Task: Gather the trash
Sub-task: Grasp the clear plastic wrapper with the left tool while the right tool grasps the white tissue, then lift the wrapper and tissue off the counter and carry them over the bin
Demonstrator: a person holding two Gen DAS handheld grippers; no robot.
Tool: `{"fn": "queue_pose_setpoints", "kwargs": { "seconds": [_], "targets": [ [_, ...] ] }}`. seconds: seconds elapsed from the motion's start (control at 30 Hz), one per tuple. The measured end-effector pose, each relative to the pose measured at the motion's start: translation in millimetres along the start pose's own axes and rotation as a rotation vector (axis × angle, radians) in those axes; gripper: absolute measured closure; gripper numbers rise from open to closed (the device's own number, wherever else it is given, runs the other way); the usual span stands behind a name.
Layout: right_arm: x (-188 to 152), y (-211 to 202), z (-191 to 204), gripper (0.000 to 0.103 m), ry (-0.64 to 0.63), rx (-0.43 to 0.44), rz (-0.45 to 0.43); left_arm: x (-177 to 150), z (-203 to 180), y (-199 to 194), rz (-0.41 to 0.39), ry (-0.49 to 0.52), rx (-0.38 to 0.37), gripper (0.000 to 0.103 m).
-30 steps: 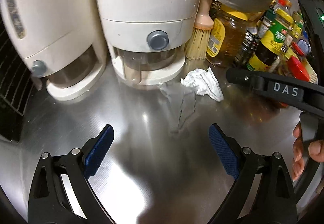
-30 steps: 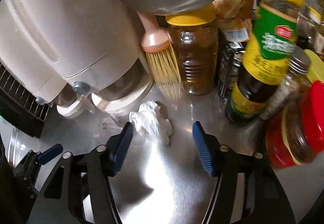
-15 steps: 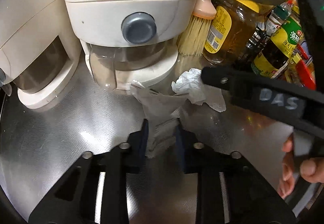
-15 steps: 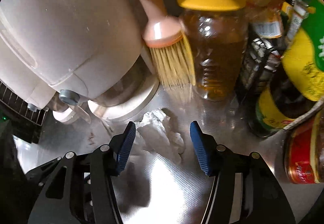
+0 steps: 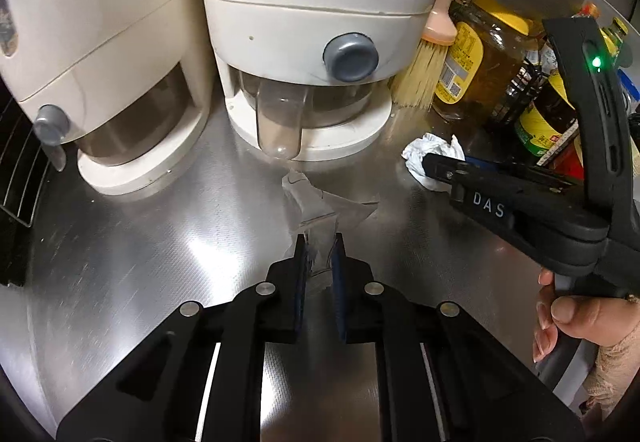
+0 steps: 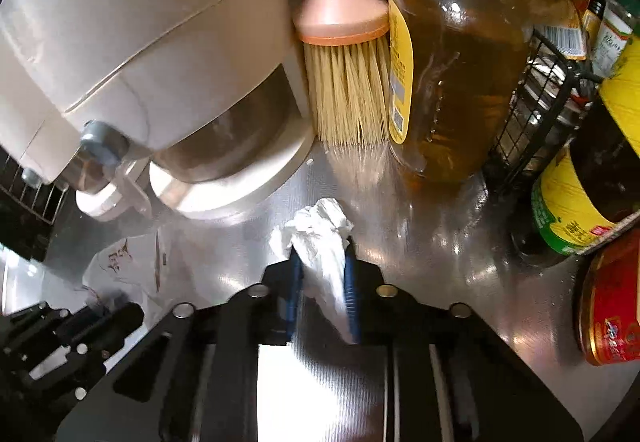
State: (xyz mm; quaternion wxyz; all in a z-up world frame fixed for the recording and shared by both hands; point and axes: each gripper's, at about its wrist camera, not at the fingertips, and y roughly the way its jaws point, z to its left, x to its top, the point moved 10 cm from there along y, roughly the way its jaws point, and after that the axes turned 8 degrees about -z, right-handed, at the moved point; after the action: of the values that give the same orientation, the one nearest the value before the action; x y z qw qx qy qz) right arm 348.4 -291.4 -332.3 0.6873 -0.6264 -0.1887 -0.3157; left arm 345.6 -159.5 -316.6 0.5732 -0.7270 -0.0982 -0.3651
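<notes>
The crumpled tissue [image 6: 320,242] lies on the steel tabletop [image 6: 420,262] before the brush [image 6: 348,82], its long axis running into the right gripper [image 6: 322,282], whose fingers have just closed on it. The left gripper [image 5: 319,270] pinches the clear wrapper [image 5: 316,210], which points toward the dispenser [image 5: 312,42]. Both grasps look made; next comes lifting clear.

Brushed metal, glossy plastic, crumpled paper

Steel counter [image 5: 120,262] gleams; cream plastic dispensers [image 5: 304,22] shine; clear film wrapper [image 5: 316,210]; white tissue [image 6: 320,238] looks matt.

Steel counter [image 5: 120,262] with dispensers [image 5: 304,42], trash.
</notes>
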Motion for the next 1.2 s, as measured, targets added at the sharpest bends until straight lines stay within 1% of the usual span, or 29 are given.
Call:
{"fn": "queue_pose_setpoints", "kwargs": {
  "seconds": [0.07, 0.17, 0.27, 0.4, 0.53, 0.63, 0.77, 0.93, 1.07, 1.2],
  "targets": [
    [-3.2, -10.6, 1.2, 0.086, 0.000, 0.007, 0.004, -1.1, -1.0, -6.6, -0.007, 0.009, 0.005, 0.093],
    [-4.5, -36.1, -1.8, 0.086, -0.002, 0.022, -0.024, -2.3, -3.0, -15.8, -0.022, 0.008, 0.012, 0.092],
    [-6.7, -65.5, -5.5, 0.086, -0.007, 0.039, -0.051, -4.9, -1.7, -35.8, -0.046, 0.007, 0.023, 0.092],
    [-11.6, -101.8, -4.4, 0.086, -0.018, 0.053, -0.087, -9.5, -7.1, -63.8, -0.079, -0.002, 0.013, 0.092],
    [-26.7, -144.0, -3.4, 0.086, -0.026, 0.064, -0.123, -22.9, -15.6, -97.6, -0.114, -0.003, 0.007, 0.092],
    [-38.4, -165.5, 6.3, 0.086, -0.032, 0.081, -0.140, -38.3, -20.2, -122.0, -0.127, -0.006, 0.005, 0.092],
    [-64.8, -207.9, 26.8, 0.086, -0.055, 0.117, -0.167, -58.7, -26.1, -148.9, -0.143, -0.009, 0.011, 0.092],
    [-104.2, -240.8, 42.5, 0.086, -0.072, 0.143, -0.170, -93.0, -24.9, -184.6, -0.158, -0.013, 0.040, 0.092],
    [-136.2, -253.2, 45.9, 0.086, -0.063, 0.162, -0.147, -125.7, -23.2, -202.8, -0.148, -0.024, 0.048, 0.092],
    [-168.7, -257.6, 51.7, 0.086, -0.061, 0.177, -0.119, -154.2, -22.8, -210.3, -0.125, -0.035, 0.047, 0.092]
  ]
}}
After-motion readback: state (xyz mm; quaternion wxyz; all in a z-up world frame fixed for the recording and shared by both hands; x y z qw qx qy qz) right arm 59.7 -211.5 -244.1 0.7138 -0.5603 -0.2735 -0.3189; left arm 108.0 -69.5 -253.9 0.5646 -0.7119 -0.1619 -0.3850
